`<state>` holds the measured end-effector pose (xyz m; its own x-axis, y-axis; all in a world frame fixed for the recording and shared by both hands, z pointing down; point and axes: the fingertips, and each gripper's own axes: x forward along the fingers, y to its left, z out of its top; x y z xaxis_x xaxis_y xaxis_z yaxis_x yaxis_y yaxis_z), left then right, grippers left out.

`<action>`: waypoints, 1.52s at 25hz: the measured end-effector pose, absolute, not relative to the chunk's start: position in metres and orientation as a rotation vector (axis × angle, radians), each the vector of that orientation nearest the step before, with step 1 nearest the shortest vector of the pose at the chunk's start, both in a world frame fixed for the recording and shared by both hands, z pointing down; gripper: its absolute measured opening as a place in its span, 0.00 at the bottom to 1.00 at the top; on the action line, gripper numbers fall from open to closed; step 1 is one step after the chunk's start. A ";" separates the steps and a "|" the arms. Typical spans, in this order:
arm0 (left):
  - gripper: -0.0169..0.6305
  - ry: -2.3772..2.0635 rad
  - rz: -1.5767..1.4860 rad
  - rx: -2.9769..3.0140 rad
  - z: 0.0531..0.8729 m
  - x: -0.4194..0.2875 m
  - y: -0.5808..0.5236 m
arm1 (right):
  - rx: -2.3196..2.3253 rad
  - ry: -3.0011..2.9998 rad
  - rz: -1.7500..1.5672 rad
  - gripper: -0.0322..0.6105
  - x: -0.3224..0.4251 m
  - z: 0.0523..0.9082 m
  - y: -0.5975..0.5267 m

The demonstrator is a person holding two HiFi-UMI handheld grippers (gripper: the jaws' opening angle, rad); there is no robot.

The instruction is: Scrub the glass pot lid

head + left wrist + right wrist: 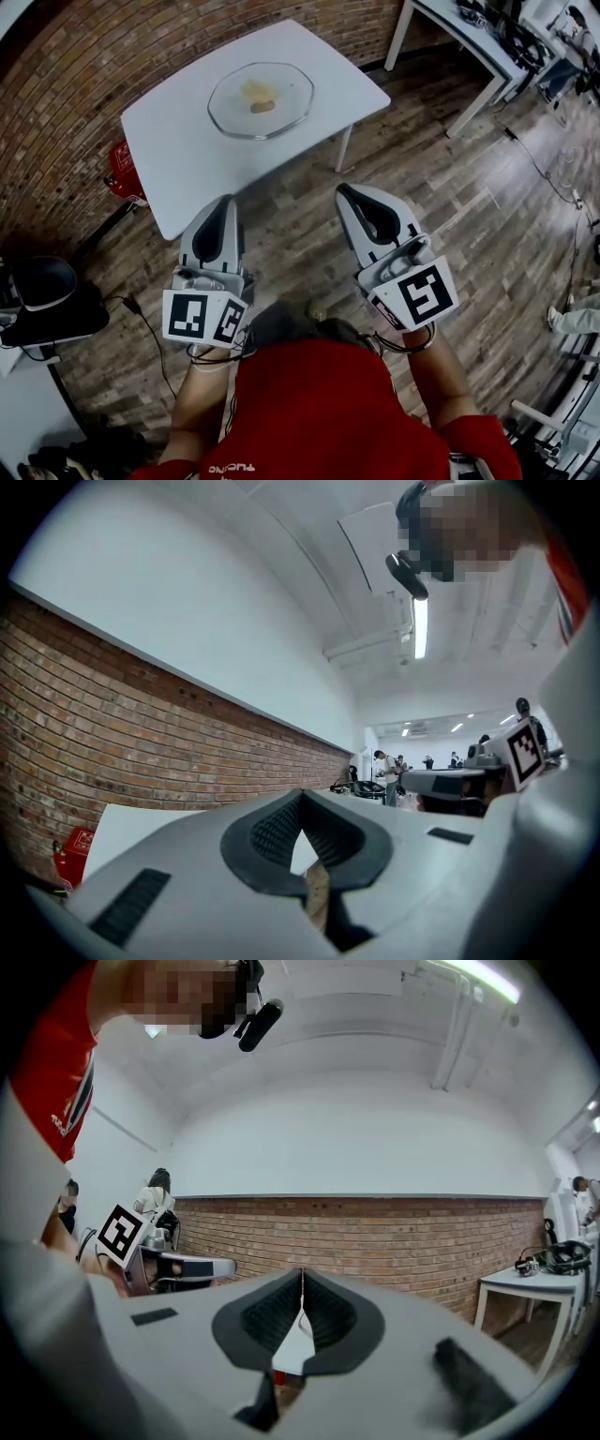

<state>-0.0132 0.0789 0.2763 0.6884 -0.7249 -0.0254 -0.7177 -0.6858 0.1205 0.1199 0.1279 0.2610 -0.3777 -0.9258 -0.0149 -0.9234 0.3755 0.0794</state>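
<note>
Tools nearest: the left tool [224, 202] and right tool [346, 191], grey shells with ribbed black pads, are both pressed together and empty above the wood-plank floor [300, 239]. Beyond them, the round, clear glass pot lid [261, 98] lies on a smooth white worktop [183, 159] near a brick wall [66, 84].

We wear a red shirt [328, 412] with white lettering. Beyond the shirt, the left gripper [228, 201] and the right gripper [344, 190] are light grey, with black pads [214, 239] and black-and-white marker cubes [202, 319].
</note>
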 end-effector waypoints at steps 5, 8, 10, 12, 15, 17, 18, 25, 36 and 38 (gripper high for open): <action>0.05 -1.242 -0.089 2.769 0.282 -0.004 0.048 | 1.706 -2.596 -0.097 0.10 0.133 0.268 0.093; 0.05 -1.262 -0.098 2.752 0.288 0.002 0.024 | 1.691 -2.600 -0.101 0.10 0.139 0.271 0.070; 0.05 -1.271 -0.106 2.752 0.291 0.006 0.005 | 1.684 -2.601 -0.110 0.10 0.143 0.272 0.051; 0.05 -1.283 -0.111 2.761 0.291 0.011 -0.017 | 1.678 -2.600 -0.122 0.10 0.147 0.271 0.029; 0.05 -1.305 -0.118 2.768 0.292 0.017 -0.053 | 1.663 -2.602 -0.139 0.10 0.152 0.269 -0.011; 0.05 -1.325 -0.118 2.772 0.291 0.019 -0.079 | 1.648 -2.606 -0.144 0.10 0.154 0.268 -0.037; 0.05 -1.337 -0.115 2.774 0.292 0.020 -0.091 | 1.640 -2.608 -0.145 0.10 0.155 0.268 -0.051; 0.05 -1.380 -0.081 2.784 0.294 0.018 -0.179 | 1.577 -2.628 -0.147 0.10 0.141 0.265 -0.149; 0.05 -1.410 -0.047 2.750 0.309 0.009 -0.268 | 1.461 -2.631 -0.159 0.10 0.112 0.275 -0.251; 0.05 -1.421 -0.028 2.738 0.314 0.008 -0.275 | 1.440 -2.630 -0.140 0.10 0.109 0.281 -0.261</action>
